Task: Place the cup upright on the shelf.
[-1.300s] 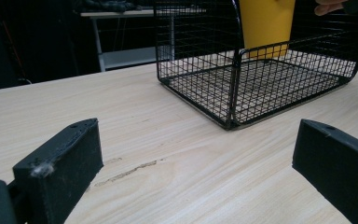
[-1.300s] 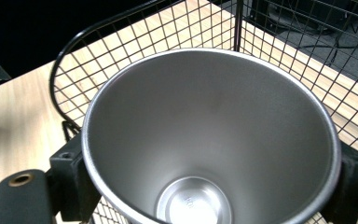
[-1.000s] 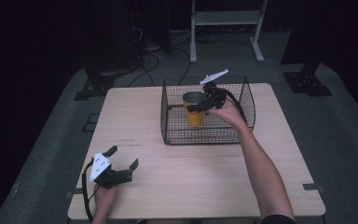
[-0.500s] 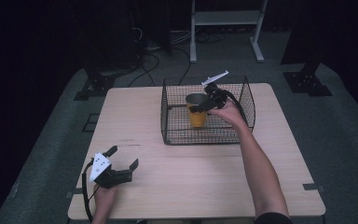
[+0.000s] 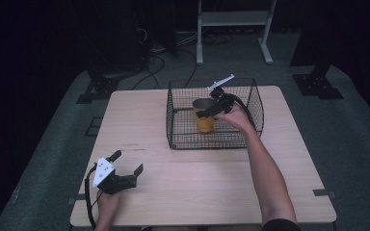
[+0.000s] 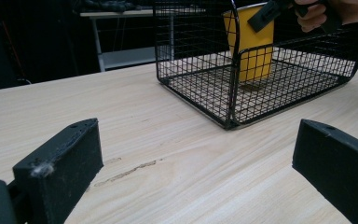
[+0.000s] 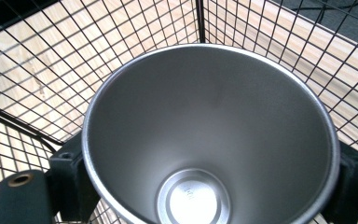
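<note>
While the right claw (image 5: 207, 113) pinches the yellow cup (image 5: 204, 120) near its rim, with one jaw on each side of the wall, the cup stands upright inside the black wire basket (image 5: 183, 139), at about the middle of it. From the left gripper view the cup (image 6: 254, 51) seems to be just above the basket floor or barely on it; I cannot tell which.

I judge the step in hand to be moving the cup in or out of the basket. To do it well, the hand should travel straight up or down, keeping the cup vertical, so that its bottom does not catch the wire walls (image 7: 37, 70). The silver inside (image 7: 205, 140) looks empty, so spilling is not a worry, but the smooth tapered wall may slip if the grip is loosened early.

The left claw (image 5: 127, 163) rests on the wooden surface (image 5: 173, 192) with its jaws spread and holds nothing, well apart from the basket.
</note>
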`<move>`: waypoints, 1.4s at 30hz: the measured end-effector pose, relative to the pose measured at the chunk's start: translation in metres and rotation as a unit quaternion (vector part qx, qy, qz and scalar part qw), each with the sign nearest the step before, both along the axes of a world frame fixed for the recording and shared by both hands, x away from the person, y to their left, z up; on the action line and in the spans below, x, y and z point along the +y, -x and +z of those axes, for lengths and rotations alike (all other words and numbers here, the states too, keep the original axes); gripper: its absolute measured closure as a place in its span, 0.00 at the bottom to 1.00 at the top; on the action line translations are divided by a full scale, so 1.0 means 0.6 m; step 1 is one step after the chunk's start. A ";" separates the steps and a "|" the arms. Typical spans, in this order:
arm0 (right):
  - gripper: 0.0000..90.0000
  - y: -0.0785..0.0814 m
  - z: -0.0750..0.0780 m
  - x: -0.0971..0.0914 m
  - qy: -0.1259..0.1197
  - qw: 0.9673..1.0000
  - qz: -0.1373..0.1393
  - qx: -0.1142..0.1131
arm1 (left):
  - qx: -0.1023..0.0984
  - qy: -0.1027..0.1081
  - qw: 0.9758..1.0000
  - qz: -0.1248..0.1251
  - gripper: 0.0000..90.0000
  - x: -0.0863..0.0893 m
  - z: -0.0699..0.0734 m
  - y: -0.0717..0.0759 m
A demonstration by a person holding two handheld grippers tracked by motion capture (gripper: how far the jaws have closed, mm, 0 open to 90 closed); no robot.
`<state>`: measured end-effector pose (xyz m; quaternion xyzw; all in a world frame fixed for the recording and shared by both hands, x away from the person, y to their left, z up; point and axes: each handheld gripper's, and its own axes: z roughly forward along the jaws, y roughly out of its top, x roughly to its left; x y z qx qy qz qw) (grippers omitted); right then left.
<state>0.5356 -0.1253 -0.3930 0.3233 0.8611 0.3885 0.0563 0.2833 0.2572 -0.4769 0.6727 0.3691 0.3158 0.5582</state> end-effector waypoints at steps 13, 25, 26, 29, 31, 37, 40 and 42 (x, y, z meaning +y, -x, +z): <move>0.13 0.000 -0.008 -0.002 0.015 1.000 -0.003 -0.004 | 0.000 0.000 1.000 0.000 0.01 0.000 0.000 0.000; 0.12 0.010 -0.007 -0.008 0.025 1.000 0.003 -0.012 | 0.000 -0.001 1.000 0.000 0.01 -0.001 0.000 0.000; 0.10 0.012 -0.008 -0.010 0.027 1.000 0.003 -0.012 | -0.001 -0.002 1.000 0.000 0.01 -0.001 0.000 0.000; 0.10 0.014 -0.009 -0.012 0.031 0.999 0.003 -0.012 | -0.001 -0.002 1.000 0.000 0.01 -0.001 0.000 0.001; 0.09 0.016 -0.009 -0.013 0.034 0.999 0.005 -0.012 | -0.001 -0.002 1.000 0.000 0.01 -0.001 0.000 0.000; 0.06 0.022 -0.010 -0.012 0.045 0.999 0.009 -0.013 | 0.000 -0.002 1.000 0.001 0.01 -0.001 0.000 0.000; 0.04 0.025 -0.012 -0.009 0.047 0.999 0.012 -0.013 | -0.001 -0.001 1.000 0.001 0.01 -0.001 0.000 0.000; 0.03 0.027 -0.011 -0.008 0.051 0.998 0.013 -0.021 | -0.001 0.000 1.000 0.001 0.01 -0.001 0.000 0.000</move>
